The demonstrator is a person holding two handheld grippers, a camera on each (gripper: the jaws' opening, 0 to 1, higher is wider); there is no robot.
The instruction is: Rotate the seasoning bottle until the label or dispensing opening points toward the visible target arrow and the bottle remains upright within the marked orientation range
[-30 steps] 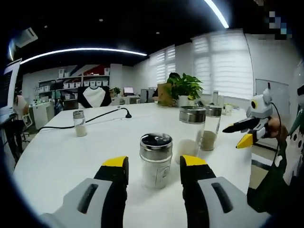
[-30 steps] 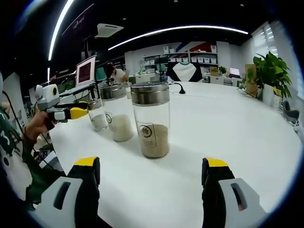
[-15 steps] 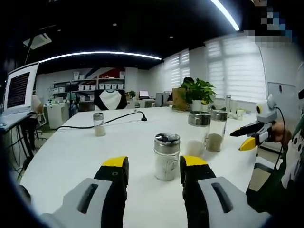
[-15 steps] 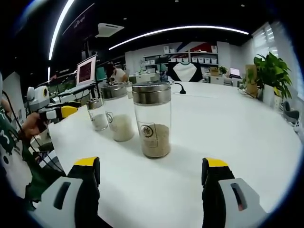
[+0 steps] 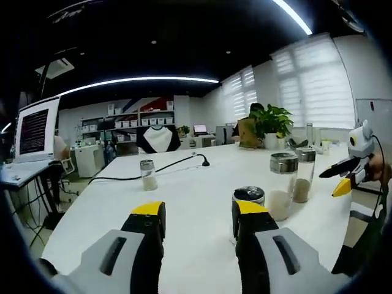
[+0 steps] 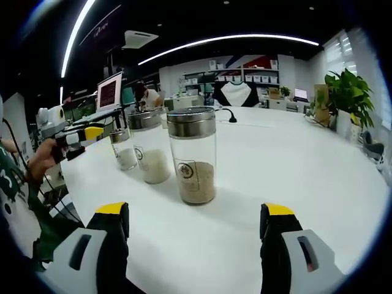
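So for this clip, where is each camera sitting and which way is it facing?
Left gripper view: rides the left gripper, open over the white table, facing shelves; the short shaker sits behind its right jaw; the right gripper enters at right.
Right gripper view: rides the right gripper, open, facing the tall jar; the left gripper and a hand enter at left.
Shared: table, jars, plant.

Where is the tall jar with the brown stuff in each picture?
Left gripper view: the brown jar stands far right on the white table, behind a taller jar of white grains.
Right gripper view: it stands centre, nearest the camera.
Shared landmark: the potted plant.
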